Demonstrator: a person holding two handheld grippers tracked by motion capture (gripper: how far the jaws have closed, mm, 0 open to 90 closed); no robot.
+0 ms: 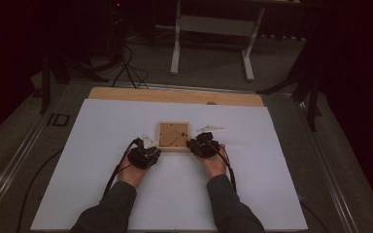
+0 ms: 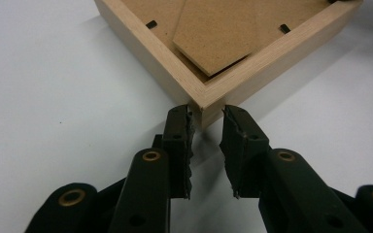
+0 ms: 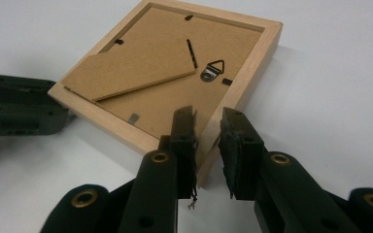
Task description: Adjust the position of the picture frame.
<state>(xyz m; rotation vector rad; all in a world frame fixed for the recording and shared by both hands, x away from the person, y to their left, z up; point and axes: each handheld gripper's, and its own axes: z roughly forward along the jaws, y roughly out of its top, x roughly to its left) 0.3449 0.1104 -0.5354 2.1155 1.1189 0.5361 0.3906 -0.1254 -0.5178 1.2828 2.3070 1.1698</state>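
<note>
A small wooden picture frame [image 1: 173, 135] lies face down on the white sheet [image 1: 126, 194], its brown backing board [image 3: 165, 63] up, with a metal hanger [image 3: 213, 73] and a fold-out stand [image 3: 126, 73]. My left gripper [image 1: 156, 148] is at the frame's near left corner. In the left gripper view its jaws [image 2: 207, 114] close on that corner [image 2: 205, 99], both tips against the wood. My right gripper [image 1: 191, 144] is at the near right side. Its jaws [image 3: 209, 121] straddle the frame's rail [image 3: 252, 63], one pad inside on the backing, one outside. The left gripper [image 3: 24, 111] appears beyond the frame.
The sheet covers a wooden table whose far edge [image 1: 175, 95] is bare. Beyond it stand a white desk's legs [image 1: 176, 43] and dark stands, with cables [image 1: 126, 68] on the floor. Both forearms in dark sleeves [image 1: 111, 208] come in from the bottom.
</note>
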